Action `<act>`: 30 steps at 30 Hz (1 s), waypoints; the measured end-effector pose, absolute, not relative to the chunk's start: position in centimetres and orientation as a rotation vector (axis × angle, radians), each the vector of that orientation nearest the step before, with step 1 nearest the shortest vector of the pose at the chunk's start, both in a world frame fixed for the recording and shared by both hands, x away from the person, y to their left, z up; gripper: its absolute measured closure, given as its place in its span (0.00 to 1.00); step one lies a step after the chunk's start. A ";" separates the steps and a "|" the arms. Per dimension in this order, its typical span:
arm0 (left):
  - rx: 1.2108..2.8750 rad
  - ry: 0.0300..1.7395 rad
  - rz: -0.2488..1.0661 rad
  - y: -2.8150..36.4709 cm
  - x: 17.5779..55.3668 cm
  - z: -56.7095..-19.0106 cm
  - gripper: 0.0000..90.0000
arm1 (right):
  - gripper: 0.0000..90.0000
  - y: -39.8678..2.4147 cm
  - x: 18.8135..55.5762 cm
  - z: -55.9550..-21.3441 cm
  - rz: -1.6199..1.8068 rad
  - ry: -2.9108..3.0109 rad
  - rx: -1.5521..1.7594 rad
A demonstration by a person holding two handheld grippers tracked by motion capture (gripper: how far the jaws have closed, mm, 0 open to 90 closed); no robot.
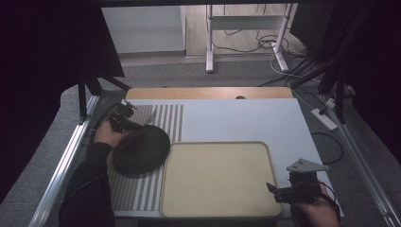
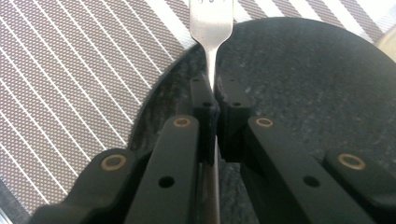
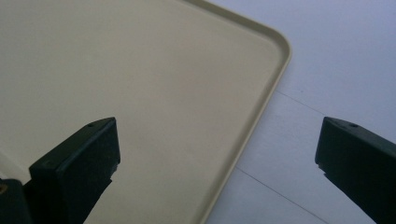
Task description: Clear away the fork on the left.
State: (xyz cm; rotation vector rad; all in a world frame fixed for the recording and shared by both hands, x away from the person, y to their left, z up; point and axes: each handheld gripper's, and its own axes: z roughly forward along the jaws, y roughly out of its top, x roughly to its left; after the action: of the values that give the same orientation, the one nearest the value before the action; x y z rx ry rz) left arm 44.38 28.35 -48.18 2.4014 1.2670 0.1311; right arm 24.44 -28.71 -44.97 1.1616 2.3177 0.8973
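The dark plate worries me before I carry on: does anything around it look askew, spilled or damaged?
Nothing stands out. The dark plate sits on the striped placemat, no spill or damage visible. The left gripper is shut on a fork held above the plate. The beige tray is bare, with the right gripper open at its edge.

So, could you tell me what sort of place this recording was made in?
Probably a lab or studio bench staged as a dining setup. Dark curtains flank the table, cables and a power strip lie on the floor, and a tray sits beside a striped placemat.
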 end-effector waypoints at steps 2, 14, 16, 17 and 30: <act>2.408 1.254 0.132 28.0 43.9 -48.0 0.96 | 0.01 -28.7 24.4 -45.0 0.898 2.318 1.159; 2.393 1.220 0.106 26.2 40.5 -47.3 0.96 | 0.01 -28.7 24.3 -44.9 0.899 2.319 1.148; 2.394 1.219 0.101 25.8 40.0 -47.3 0.96 | 0.01 -28.7 24.3 -44.9 0.900 2.320 1.145; 2.397 1.216 0.098 25.6 39.7 -47.3 0.96 | 0.00 -28.7 24.3 -44.9 0.900 2.321 1.144; 2.388 1.193 0.090 23.6 36.1 -46.9 0.96 | 0.01 -28.6 24.2 -44.9 0.899 2.322 1.131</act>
State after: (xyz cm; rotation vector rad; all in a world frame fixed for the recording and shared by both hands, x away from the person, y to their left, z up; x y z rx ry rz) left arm 36.10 23.61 -46.86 2.3879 1.1931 0.0900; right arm 24.23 -28.62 -44.89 1.1307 2.3220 0.8986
